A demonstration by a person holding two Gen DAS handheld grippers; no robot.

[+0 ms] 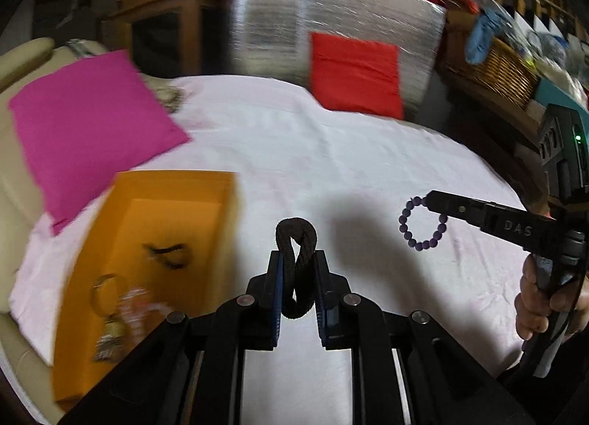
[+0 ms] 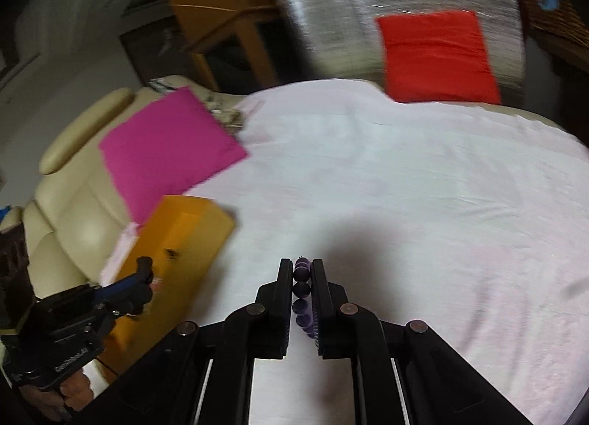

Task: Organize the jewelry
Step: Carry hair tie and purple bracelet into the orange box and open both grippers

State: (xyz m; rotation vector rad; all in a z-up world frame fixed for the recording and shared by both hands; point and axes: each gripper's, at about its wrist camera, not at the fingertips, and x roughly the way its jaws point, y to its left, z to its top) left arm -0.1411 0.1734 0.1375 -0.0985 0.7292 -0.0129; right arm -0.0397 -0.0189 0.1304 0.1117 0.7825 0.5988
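My left gripper (image 1: pixel 297 259) is shut on a twisted dark brown fabric band (image 1: pixel 296 237), held above the white cloth just right of the open orange box (image 1: pixel 147 204). The box holds a dark strand (image 1: pixel 167 254), a ring-shaped piece (image 1: pixel 106 287) and a metallic trinket (image 1: pixel 108 344). My right gripper (image 2: pixel 299 266) is shut on a purple bead bracelet (image 2: pixel 302 287). In the left wrist view the bracelet (image 1: pixel 423 222) hangs from the right gripper's tip (image 1: pixel 429 200) over the cloth. The left gripper (image 2: pixel 141 274) shows by the orange box (image 2: pixel 184 237) in the right wrist view.
A white cloth (image 1: pixel 331 152) covers the bed. A magenta cushion (image 1: pixel 92 123) lies behind the box and a red cushion (image 1: pixel 355 73) at the far edge. A cream sofa (image 2: pixel 73 211) is at the left. A wicker basket (image 1: pixel 497 68) stands at the far right.
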